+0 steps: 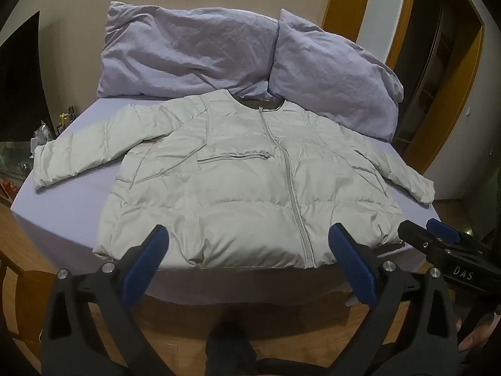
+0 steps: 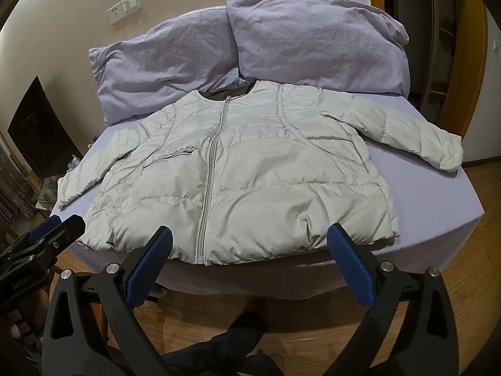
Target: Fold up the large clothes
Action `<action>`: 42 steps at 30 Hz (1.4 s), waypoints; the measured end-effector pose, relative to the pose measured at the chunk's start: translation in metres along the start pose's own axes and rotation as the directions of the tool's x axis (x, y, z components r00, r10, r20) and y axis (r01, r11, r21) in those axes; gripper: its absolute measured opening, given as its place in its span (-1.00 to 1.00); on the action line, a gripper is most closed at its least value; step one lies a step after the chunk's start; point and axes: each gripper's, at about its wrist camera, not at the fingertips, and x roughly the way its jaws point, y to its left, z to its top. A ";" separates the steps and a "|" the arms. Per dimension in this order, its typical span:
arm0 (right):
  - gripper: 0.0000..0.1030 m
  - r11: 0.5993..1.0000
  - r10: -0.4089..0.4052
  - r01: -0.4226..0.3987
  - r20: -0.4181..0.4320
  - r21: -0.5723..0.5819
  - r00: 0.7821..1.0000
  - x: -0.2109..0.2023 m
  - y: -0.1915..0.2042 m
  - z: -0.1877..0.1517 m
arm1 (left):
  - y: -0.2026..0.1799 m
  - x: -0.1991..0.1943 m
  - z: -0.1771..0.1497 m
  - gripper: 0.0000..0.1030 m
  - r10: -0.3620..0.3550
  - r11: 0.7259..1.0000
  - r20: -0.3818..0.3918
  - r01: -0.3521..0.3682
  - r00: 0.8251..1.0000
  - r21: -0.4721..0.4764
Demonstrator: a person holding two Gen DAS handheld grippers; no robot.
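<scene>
Both claws hang spread wide and empty at the foot of the bed: left gripper [image 1: 247, 247] with its blue pads [image 1: 147, 263] far apart, framing the hem without touching it, and right gripper [image 2: 249, 247] just the same, jaws gaping, nothing between them. Out on the lilac bed sheet [image 1: 62, 216] lies the pale puffer jacket [image 1: 238, 181], front up, zipped to the collar, both sleeves thrown out to the sides, collar up against the two pillows [image 2: 313, 34]. So the tally, by my reading: laid flat and smoothed, yes; folded, not at all, not a sleeve brought in, not a hem turned. All the folding is left to do, and I would judge the sleeves come first, left sleeve [image 1: 81, 156] and right sleeve [image 2: 419, 138], each lying off to the side of its claw.
</scene>
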 end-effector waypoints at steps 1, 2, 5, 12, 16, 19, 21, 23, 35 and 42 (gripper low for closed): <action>0.95 1.000 -0.002 0.002 0.002 -0.001 1.000 0.000 0.000 0.000 | 0.000 0.000 0.000 0.97 0.001 1.000 -0.001 -0.001 1.000 0.000; 0.95 1.000 -0.002 0.002 0.001 -0.001 1.000 0.000 0.000 0.000 | 0.000 0.000 0.000 0.97 0.001 1.000 -0.001 -0.001 1.000 0.000; 0.95 1.000 -0.001 0.001 0.001 -0.001 1.000 0.000 0.001 0.000 | 0.000 0.000 0.000 0.96 0.004 1.000 -0.004 -0.004 1.000 0.002; 0.95 1.000 0.001 -0.001 -0.001 0.001 1.000 0.002 0.000 0.000 | 0.000 0.000 0.000 0.97 0.003 1.000 -0.005 -0.003 1.000 0.003; 0.95 1.000 0.000 0.000 -0.002 0.001 1.000 0.002 0.001 0.001 | 0.000 0.000 0.000 0.96 0.001 1.000 -0.006 -0.001 1.000 0.001; 0.95 1.000 -0.001 0.001 -0.002 0.002 1.000 0.003 0.001 0.001 | 0.000 0.000 0.000 0.96 0.002 1.000 -0.007 -0.002 1.000 0.001; 0.95 1.000 -0.001 0.001 -0.002 0.002 1.000 0.003 0.001 0.001 | 0.000 0.000 0.000 0.96 0.001 1.000 -0.007 -0.001 1.000 0.001; 0.95 1.000 0.000 0.000 -0.003 0.002 1.000 0.003 0.002 0.000 | 0.000 0.000 0.000 0.97 0.001 1.000 -0.008 -0.001 1.000 0.001; 0.95 1.000 0.000 0.000 -0.004 0.001 1.000 0.004 0.003 0.000 | -0.001 0.000 0.000 0.96 0.002 1.000 -0.008 -0.002 1.000 0.000; 0.95 1.000 0.000 0.000 -0.005 0.003 1.000 0.005 0.003 0.000 | 0.000 0.000 0.000 0.96 0.002 1.000 -0.010 -0.002 1.000 0.000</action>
